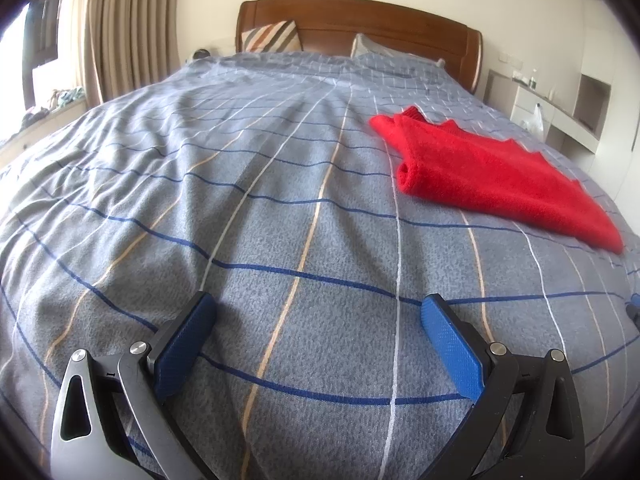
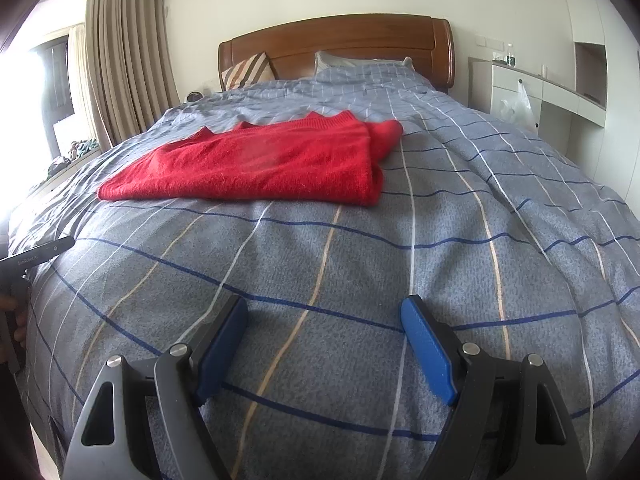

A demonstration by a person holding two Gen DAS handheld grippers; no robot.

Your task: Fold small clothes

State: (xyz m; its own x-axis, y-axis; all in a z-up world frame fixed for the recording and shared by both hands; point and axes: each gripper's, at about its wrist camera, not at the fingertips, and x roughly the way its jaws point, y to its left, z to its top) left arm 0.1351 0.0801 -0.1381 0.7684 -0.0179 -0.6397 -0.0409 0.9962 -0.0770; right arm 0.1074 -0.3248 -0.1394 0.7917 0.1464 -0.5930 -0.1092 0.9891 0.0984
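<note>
Red sweater (image 2: 256,164) folded on the checked duvet (image 2: 440,240), both grippers' jaws wide and empty, well short of it.

Bare bedspread (image 2: 320,280) lies open ahead of both hand-held grippers; only the red sweater (image 2: 260,164) lies farther up.

bed (image 1: 280,200) checked grey | headboard (image 1: 360,24) wooden | curtains (image 1: 132,24) beige | window (image 2: 24,92) glary, perhaps daylight

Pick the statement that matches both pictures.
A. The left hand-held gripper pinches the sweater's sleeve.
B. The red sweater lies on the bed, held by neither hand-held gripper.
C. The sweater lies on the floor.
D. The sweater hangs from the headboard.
B: the red sweater lies on the bed cover, while the left hand-held gripper and right hand-held gripper are open, apart from it.
</note>
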